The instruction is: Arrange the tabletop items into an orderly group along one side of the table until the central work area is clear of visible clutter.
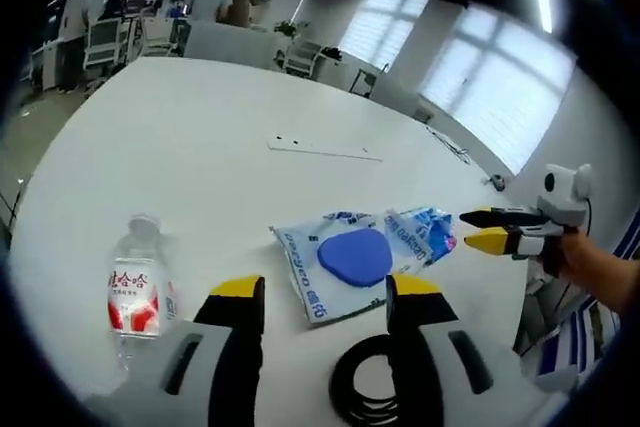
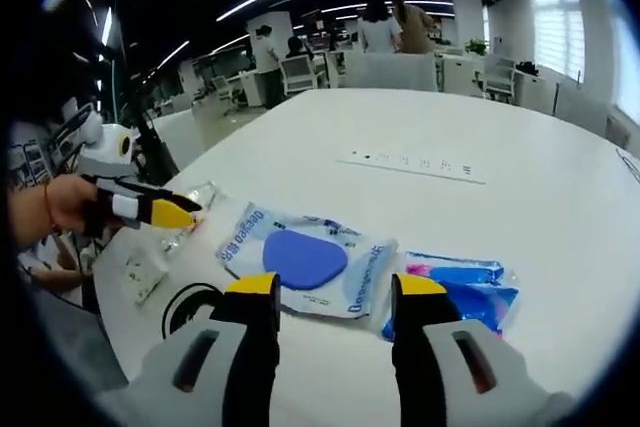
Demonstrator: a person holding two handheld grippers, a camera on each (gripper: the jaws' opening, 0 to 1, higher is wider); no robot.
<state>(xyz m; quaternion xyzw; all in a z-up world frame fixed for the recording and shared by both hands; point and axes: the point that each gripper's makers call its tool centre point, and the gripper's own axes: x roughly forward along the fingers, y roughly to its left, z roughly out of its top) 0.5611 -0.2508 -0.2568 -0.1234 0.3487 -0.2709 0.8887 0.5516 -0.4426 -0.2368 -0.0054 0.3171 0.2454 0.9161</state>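
A white packet with a blue oval pad [image 1: 355, 255] lies flat on the white table [image 1: 200, 127], just beyond my left gripper [image 1: 327, 292], which is open and holds nothing. Beside it on the right lies a blue printed packet [image 1: 420, 232]. A clear water bottle [image 1: 135, 287] with a red label is at the left, and a black cable coil [image 1: 365, 387] lies under the jaws. My right gripper [image 2: 336, 292] is open above the near edges of the oval-pad packet [image 2: 300, 257] and the blue packet [image 2: 460, 287]. The left gripper [image 2: 165, 209] enters from the left, over the bottle [image 2: 195, 197].
A flat socket strip [image 1: 322, 150] is set into the table further out, also seen as the strip [image 2: 410, 162]. The black coil [image 2: 185, 307] and a small white item [image 2: 140, 277] lie near the table edge. Office chairs, desks and people stand beyond the table's far end.
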